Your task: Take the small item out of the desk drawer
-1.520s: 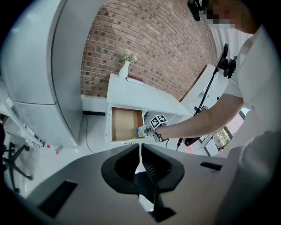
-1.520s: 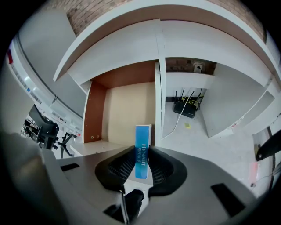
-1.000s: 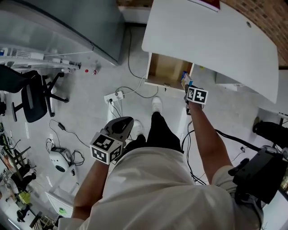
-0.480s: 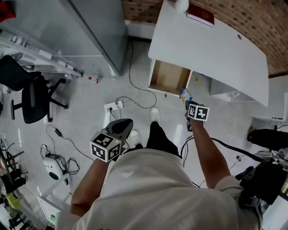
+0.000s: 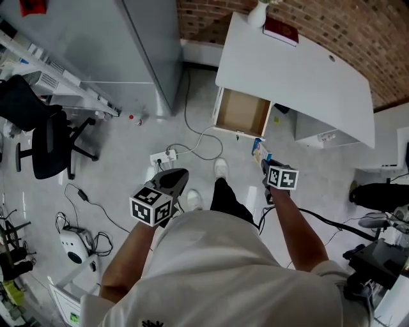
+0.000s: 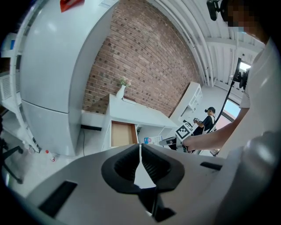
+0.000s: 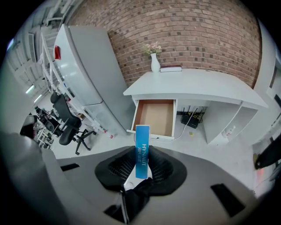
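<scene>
The scene holds one desk (image 5: 300,70), one drawer (image 5: 241,112), one vase (image 5: 257,13), one book (image 5: 281,30), one box (image 7: 142,149), one chair (image 5: 41,137), one power strip (image 5: 162,156), perhaps two tiny bottles (image 5: 131,117), and two grippers, the left gripper (image 5: 181,174) and right gripper (image 5: 263,159).

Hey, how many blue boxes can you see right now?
1: the blue box is clamped in the right gripper, out in front of the open drawer, which looks empty.

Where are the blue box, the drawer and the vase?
blue box (image 7: 142,147): right gripper view, its printed front.
drawer (image 7: 154,117): right gripper view, its bare floor.
vase (image 7: 155,65): right gripper view, its white body.
</scene>
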`<move>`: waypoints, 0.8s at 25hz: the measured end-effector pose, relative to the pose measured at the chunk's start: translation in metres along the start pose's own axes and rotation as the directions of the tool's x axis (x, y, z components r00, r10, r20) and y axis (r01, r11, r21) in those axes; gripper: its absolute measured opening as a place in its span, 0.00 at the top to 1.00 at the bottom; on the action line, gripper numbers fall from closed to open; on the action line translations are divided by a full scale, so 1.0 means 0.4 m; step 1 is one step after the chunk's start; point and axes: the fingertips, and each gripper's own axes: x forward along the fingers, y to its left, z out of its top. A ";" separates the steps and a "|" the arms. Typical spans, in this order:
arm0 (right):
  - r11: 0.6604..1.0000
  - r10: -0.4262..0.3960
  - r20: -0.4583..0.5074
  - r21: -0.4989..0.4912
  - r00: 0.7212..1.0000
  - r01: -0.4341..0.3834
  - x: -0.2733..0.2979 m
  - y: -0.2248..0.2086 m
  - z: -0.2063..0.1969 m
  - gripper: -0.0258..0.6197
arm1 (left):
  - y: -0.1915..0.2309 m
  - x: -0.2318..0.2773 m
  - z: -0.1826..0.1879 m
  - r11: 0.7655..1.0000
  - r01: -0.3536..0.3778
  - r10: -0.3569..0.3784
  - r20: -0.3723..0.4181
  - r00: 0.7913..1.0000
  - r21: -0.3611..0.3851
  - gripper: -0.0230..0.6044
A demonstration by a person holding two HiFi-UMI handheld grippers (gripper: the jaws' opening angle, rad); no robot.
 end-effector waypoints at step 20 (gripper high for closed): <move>0.998 0.058 0.020 -0.013 0.998 -0.058 -0.230 0.191 -0.185 0.79 | -0.008 -0.112 -0.110 0.999 0.020 -0.020 0.010 1.000 0.043 0.91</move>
